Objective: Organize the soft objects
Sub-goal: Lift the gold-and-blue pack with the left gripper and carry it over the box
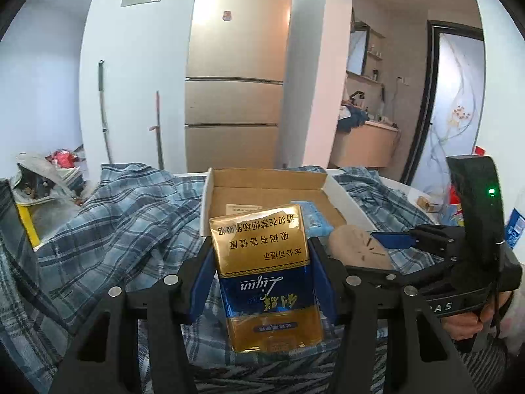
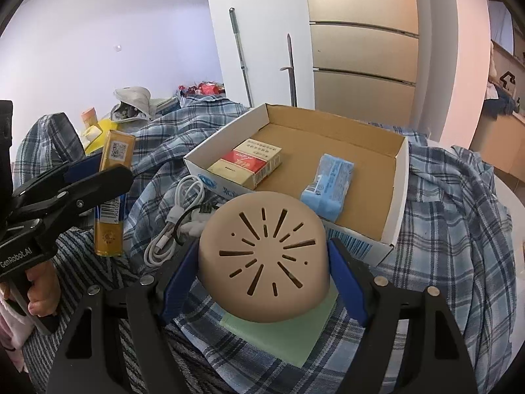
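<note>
Cardboard box: open on the plaid cloth; holds red cigarette pack at left, blue tissue pack at right.
Left gripper: clamps gold-blue cigarette pack, near side of box.
Right gripper: clamps beige slotted dome, near box.

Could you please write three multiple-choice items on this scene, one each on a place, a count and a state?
1. Where does the blue tissue pack lie?
A. Inside the cardboard box
B. On the plaid cloth
C. Under the cable

2. How many items lie in the box?
A. One
B. Two
C. Four

3. What is the left gripper doing?
A. Hanging empty
B. Clamping the beige dome
C. Gripping the gold-and-blue pack

Answers:
1 A: box walls surround it.
2 B: only the red-and-gold pack and the tissues are there.
3 C: its fingers press both sides of the pack.
</note>
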The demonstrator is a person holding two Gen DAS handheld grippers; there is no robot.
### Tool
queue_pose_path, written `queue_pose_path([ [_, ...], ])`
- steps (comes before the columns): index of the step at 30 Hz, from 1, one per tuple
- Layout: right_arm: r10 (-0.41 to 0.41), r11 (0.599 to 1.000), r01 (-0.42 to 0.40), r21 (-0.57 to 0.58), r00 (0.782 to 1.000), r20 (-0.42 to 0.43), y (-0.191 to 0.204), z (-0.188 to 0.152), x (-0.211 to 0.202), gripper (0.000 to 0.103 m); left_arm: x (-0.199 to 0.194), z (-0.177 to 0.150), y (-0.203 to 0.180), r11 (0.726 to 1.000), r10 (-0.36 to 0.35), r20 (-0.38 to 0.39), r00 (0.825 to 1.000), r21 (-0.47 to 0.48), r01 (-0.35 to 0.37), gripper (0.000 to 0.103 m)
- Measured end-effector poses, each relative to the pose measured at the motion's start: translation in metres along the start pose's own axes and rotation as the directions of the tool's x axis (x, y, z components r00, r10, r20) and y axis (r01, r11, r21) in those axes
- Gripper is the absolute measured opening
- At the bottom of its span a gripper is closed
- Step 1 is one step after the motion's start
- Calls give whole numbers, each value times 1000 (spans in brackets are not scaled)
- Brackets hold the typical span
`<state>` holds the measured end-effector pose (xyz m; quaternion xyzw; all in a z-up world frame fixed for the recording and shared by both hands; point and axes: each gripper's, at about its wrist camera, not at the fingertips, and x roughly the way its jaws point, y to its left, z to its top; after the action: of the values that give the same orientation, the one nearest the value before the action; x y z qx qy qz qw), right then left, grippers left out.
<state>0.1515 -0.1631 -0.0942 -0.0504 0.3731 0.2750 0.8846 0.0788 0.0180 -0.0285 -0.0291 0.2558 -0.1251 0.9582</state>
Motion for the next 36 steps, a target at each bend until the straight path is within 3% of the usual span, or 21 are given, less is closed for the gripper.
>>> queue_pose_path([
  [4,-13,1000,13,8,1000,-23,-3,-1,5,76,1,-1,-3,1000,5,-4,1000,15,-4,57],
  [14,-67,997,69,-21,994,84,4,1,-16,76,-20,2,-12,996,66,41,997,51,-69,57],
  [17,-160,985,167,-38,976,145,10,5,-30,76,-28,14,-19,994,87,29,996,58,-89,57],
  [25,-183,978,201,-51,951,249,12,26,-77,76,-73,73,-49,983,99,152,983,136,-120,57],
  [28,-218,970,240,-46,932,288,9,36,-95,76,-75,88,-55,983,103,142,985,138,-122,57],
  [36,-244,967,253,31,888,390,-3,82,-120,77,-54,122,-62,985,81,143,986,137,-101,57],
])
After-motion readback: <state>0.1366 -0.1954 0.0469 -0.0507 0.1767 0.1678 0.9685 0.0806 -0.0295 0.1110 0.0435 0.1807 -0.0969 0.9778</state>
